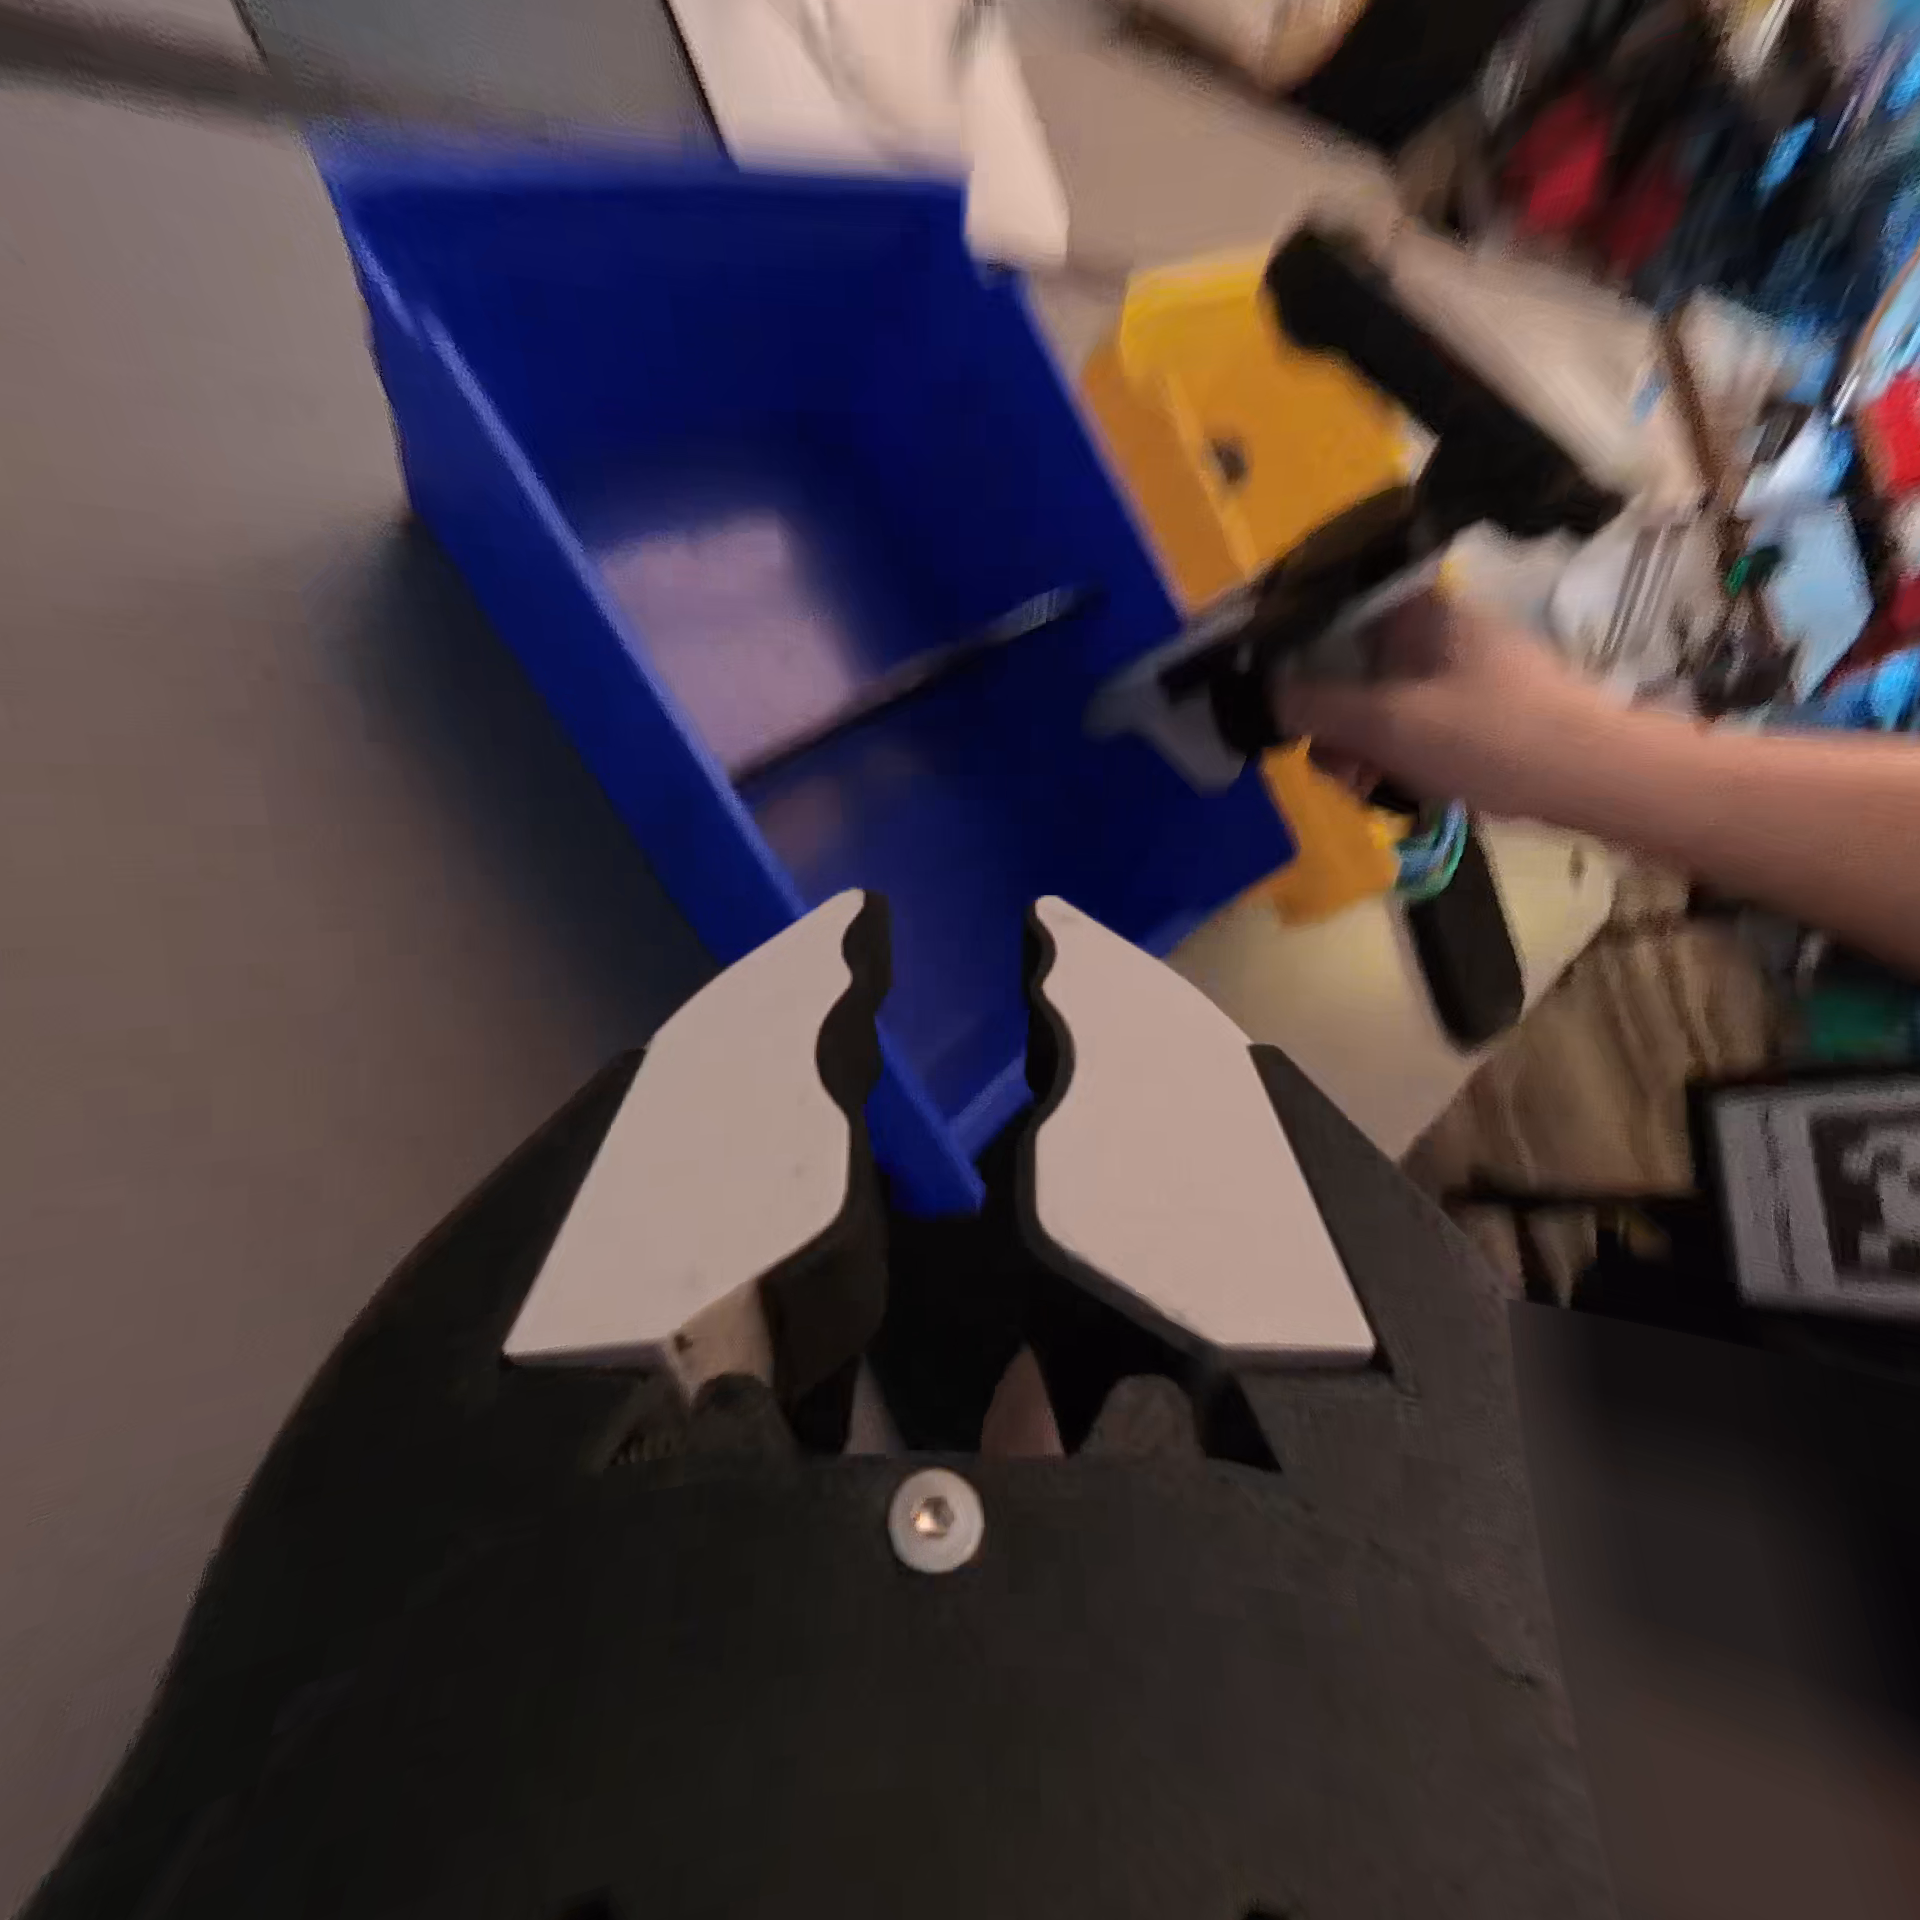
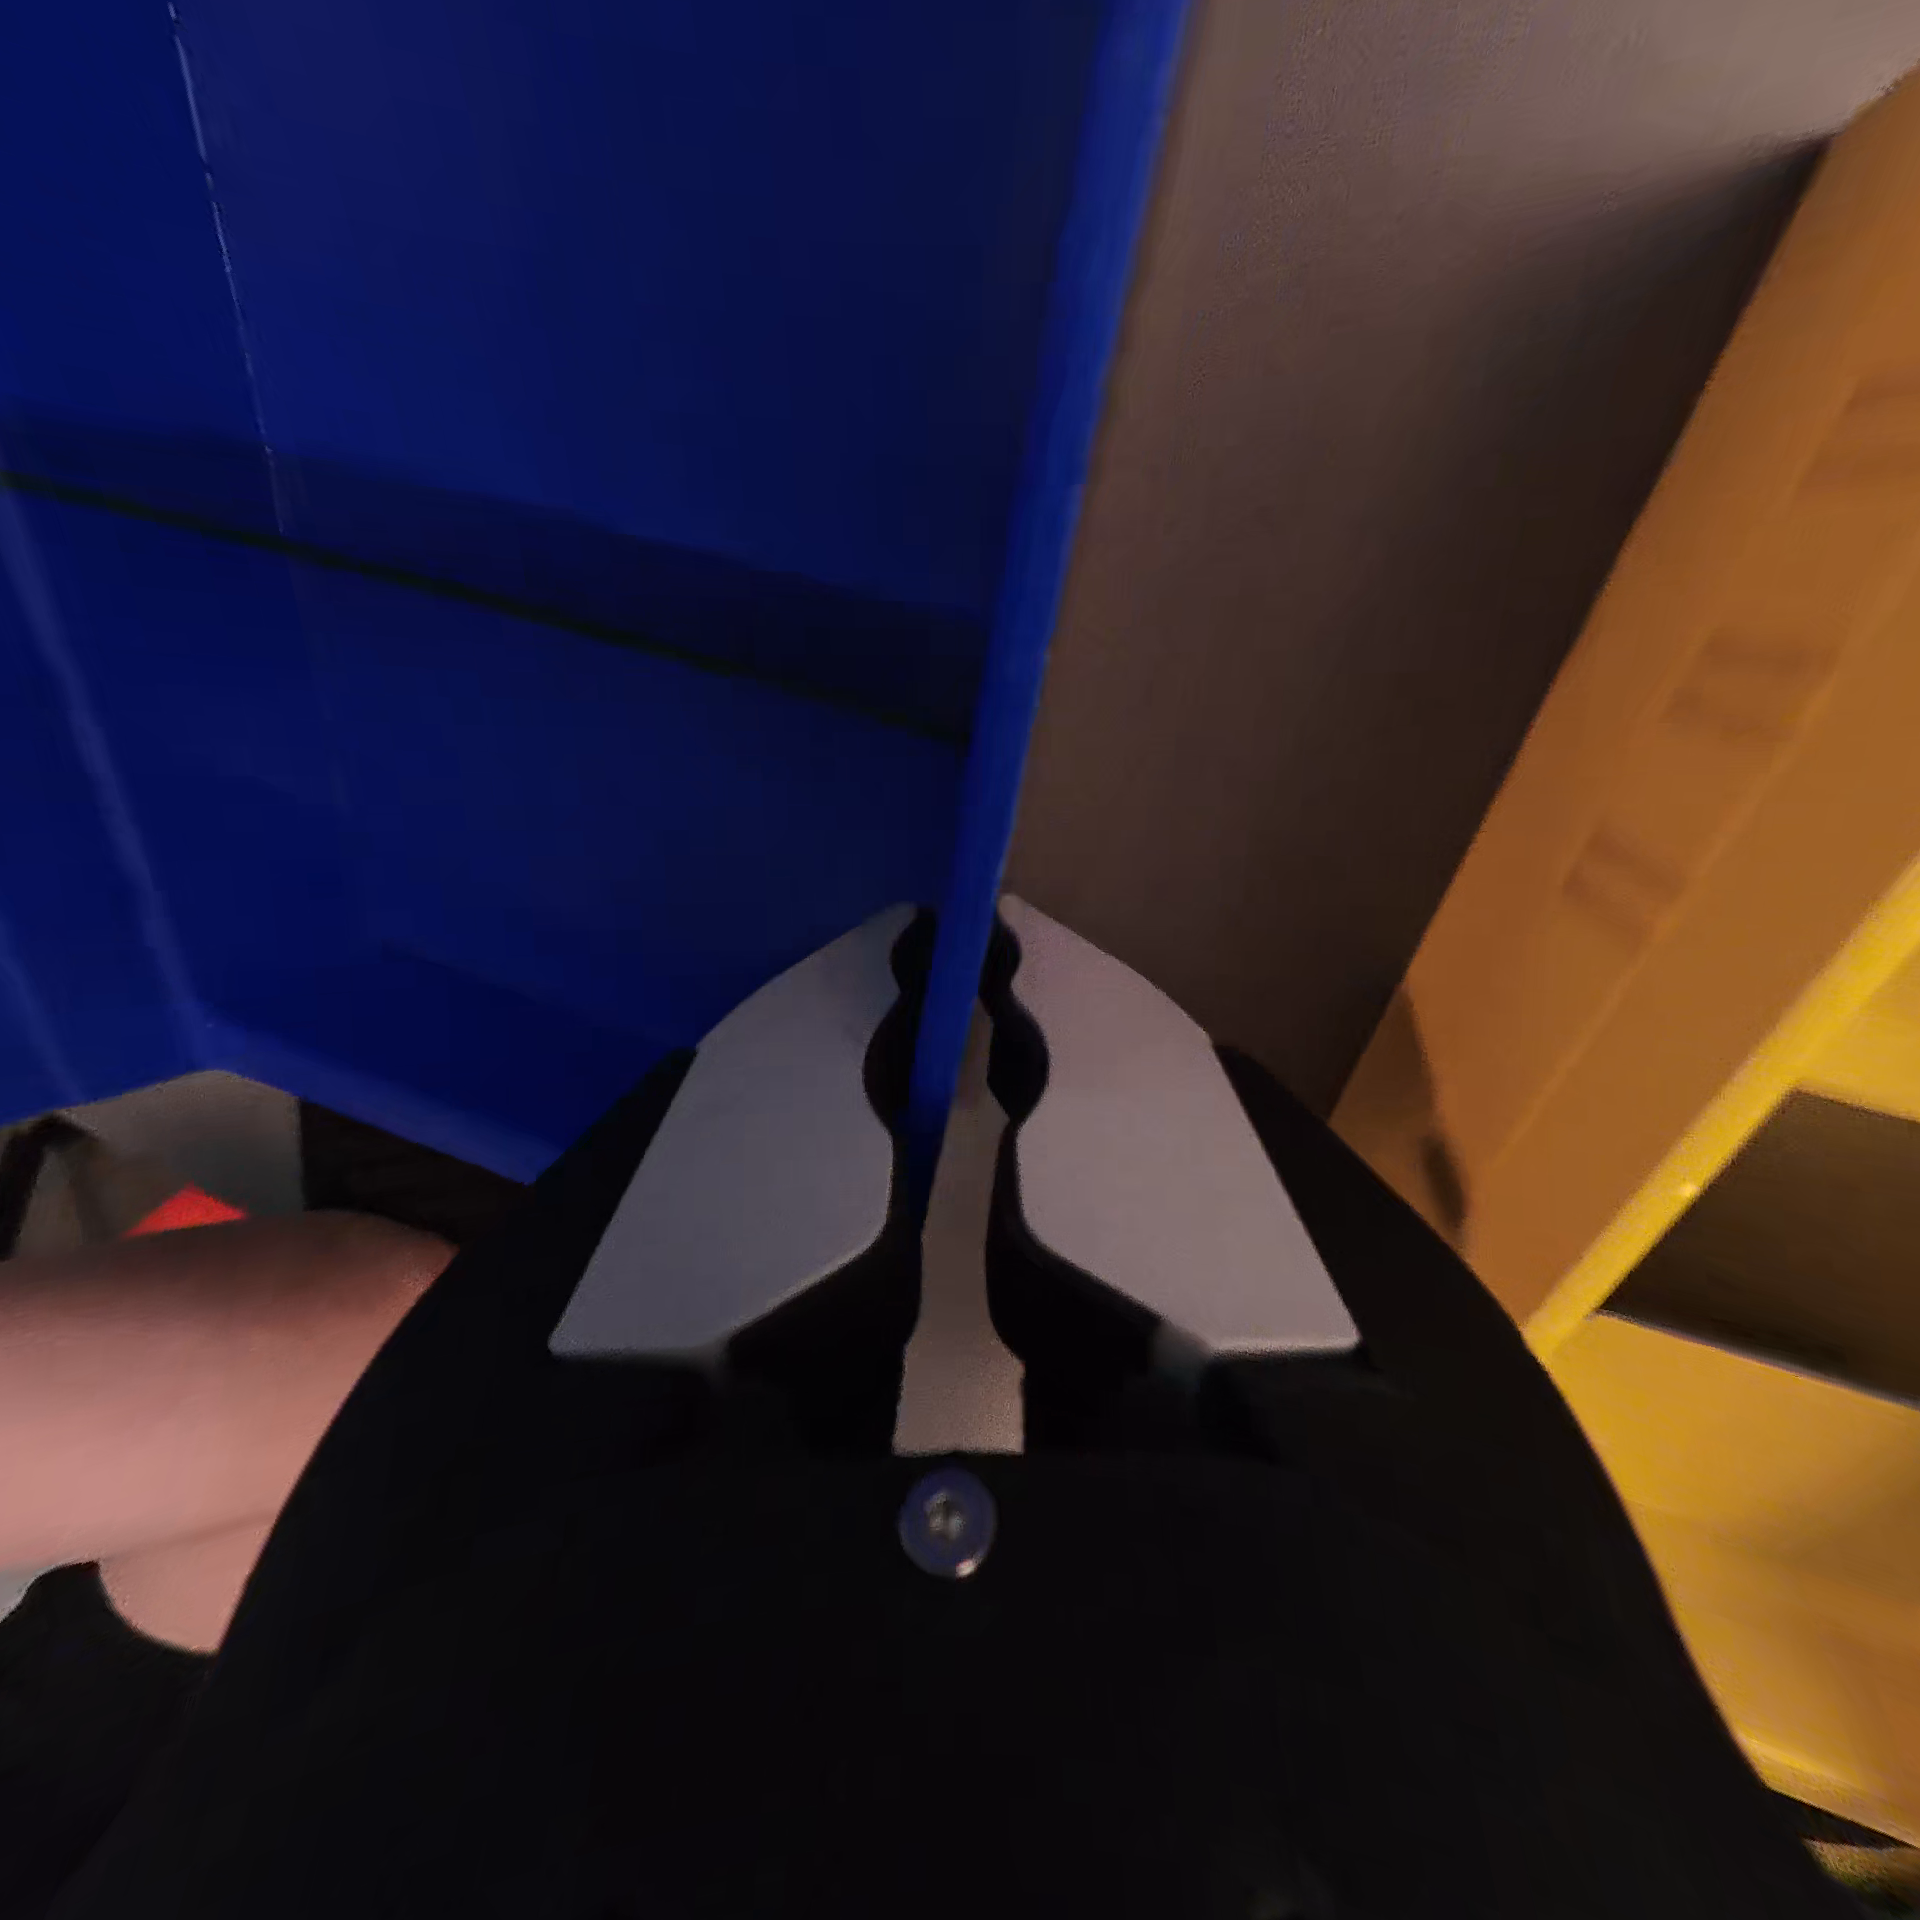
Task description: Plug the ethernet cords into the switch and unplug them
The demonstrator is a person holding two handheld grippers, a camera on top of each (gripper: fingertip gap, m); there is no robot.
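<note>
In the left wrist view, the left gripper [image 1: 951, 935] is closest, and its fingers [image 1: 727, 1122] sit a little apart around the near corner of a blue bin [image 1: 644, 468]. I cannot tell if they squeeze it. The bin looks empty, with only a thin dark strip on its floor. At 2 o'clock the right gripper [image 1: 1174, 707] holds the bin's far wall, with a yellow bin [image 1: 1226, 436] behind it.

In the right wrist view, the right gripper's fingers [image 2: 769, 1164] are clamped on the blue bin's thin rim at 12 o'clock. The yellow bin is at 3 o'clock on the grey worktop [image 2: 1299, 520].

No cords or switch show here. The bin looks light, stiff and smooth, so gripping its rim on two sides seems best.
</note>
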